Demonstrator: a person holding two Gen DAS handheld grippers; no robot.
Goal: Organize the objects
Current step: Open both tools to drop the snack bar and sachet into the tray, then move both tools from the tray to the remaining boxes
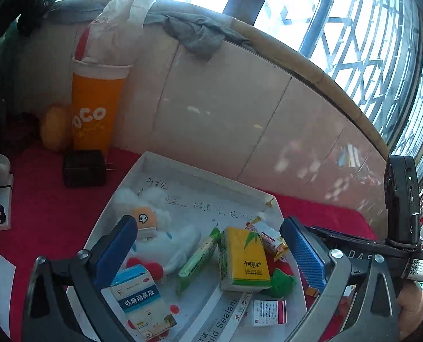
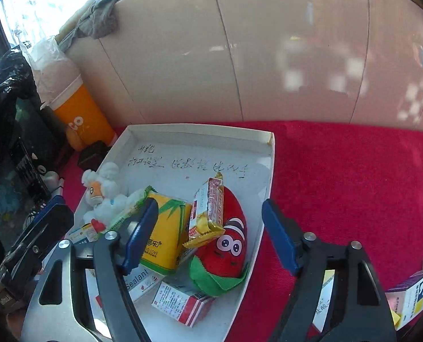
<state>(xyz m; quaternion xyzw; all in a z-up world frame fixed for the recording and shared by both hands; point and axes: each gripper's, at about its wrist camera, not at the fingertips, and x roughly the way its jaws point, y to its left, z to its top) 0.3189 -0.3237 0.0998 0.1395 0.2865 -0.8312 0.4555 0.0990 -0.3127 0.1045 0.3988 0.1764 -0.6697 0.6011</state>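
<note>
Tray: a shallow white tray sits on the red-covered table, centre of the right wrist view; handwriting shows on its bare floor toward the top.
Contents: yellow tissue pack, red strawberry plush, yellow-ended snack bar lying across both, green sachet, white fluffy toy, red-and-white carton; piled at the lower end of the tray, which suggests they were gathered there as one lot.
Nasal drops box: the blue-and-white box stands at the lower left of the left wrist view, touching or just beside the left finger; whether it rests in the tray is unclear from this angle.
Left gripper: jaws spread wide over the tray contents, pinching nothing.
Right gripper: jaws spread, straddling the tissue pack, snack bar and plush; no pad presses on anything.
Unsorted: more cartons lie on the table at the lower right, outside the tray, likely next for collection.
Surroundings: orange cup and black charger stand upper left, apart from the tray.
</note>
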